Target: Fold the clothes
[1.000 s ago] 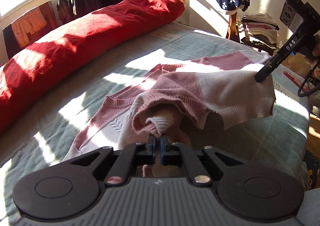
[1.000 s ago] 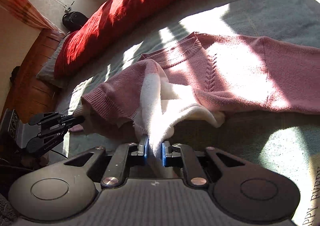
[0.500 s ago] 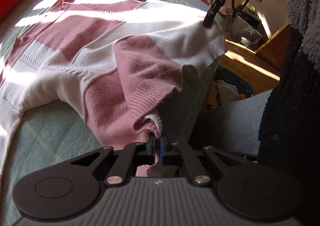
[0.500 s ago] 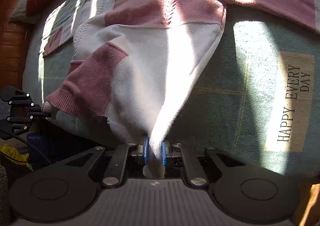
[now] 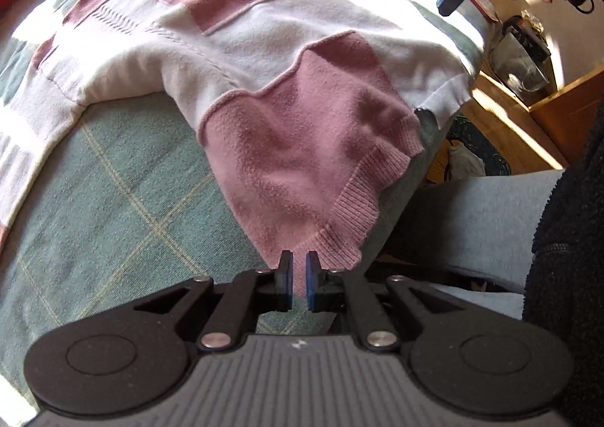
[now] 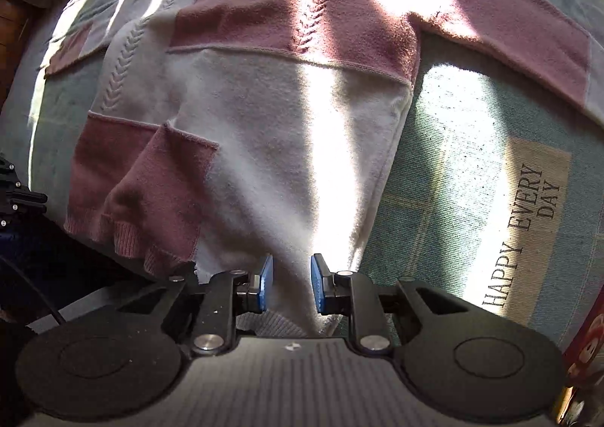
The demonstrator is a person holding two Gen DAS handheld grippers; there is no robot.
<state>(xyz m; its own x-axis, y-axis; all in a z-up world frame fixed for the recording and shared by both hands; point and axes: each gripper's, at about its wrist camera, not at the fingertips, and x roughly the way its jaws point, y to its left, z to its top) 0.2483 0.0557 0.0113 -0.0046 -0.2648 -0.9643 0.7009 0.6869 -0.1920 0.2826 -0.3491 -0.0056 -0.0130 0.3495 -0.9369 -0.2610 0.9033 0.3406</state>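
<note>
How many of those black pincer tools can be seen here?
2. The left tool is at the pink hem corner of the sweater, by the edge of the bed. The right tool straddles the white hem corner, jaws apart. None seem hidden.

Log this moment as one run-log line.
phase: sweater laid flat on bed | left gripper: open, pink hem corner of sweater between fingers | right gripper: open over white hem | bed: green plaid cover
</note>
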